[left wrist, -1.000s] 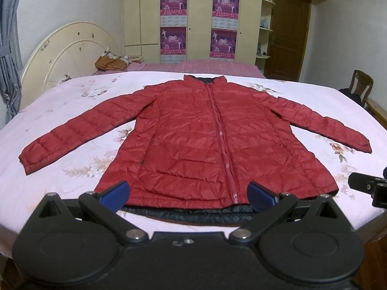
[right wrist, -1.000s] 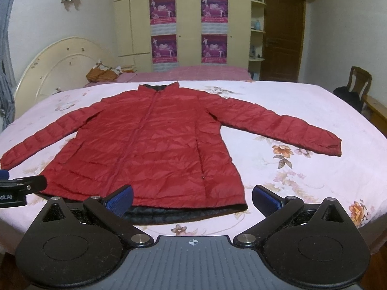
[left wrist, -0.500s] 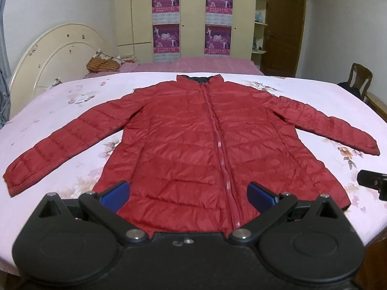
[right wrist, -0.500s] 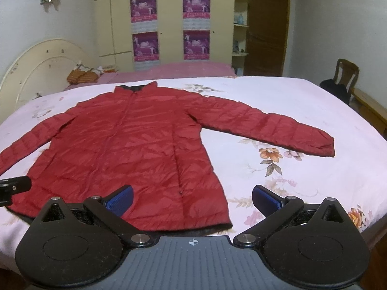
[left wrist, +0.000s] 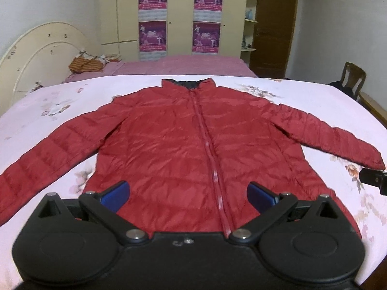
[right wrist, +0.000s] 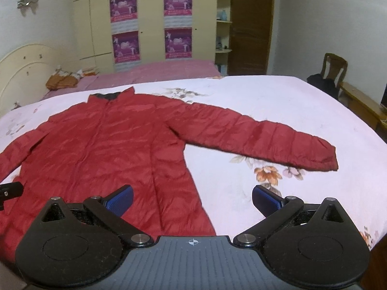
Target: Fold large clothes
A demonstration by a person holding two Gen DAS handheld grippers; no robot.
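A red jacket (left wrist: pixel 193 149) lies flat and zipped on the flowered bed (left wrist: pixel 302 96), sleeves spread; the left gripper (left wrist: pixel 188 194) and right gripper (right wrist: pixel 192 199) hover above its hem, jaws wide, holding nothing.

A wide bed (left wrist: pixel 302 96) fills the room, spread with a pale pink sheet (right wrist: pixel 278 111) printed with flowers. A red jacket (left wrist: pixel 169 145) lies flat on it, front up and zipped, collar toward the far side, both sleeves stretched out to the sides and resting on the sheet. Past the far edge a darker pink cover (left wrist: pixel 188 66) runs across, with a small orange bundle (left wrist: pixel 84 65) lying on it by the cream headboard (left wrist: pixel 36 48).
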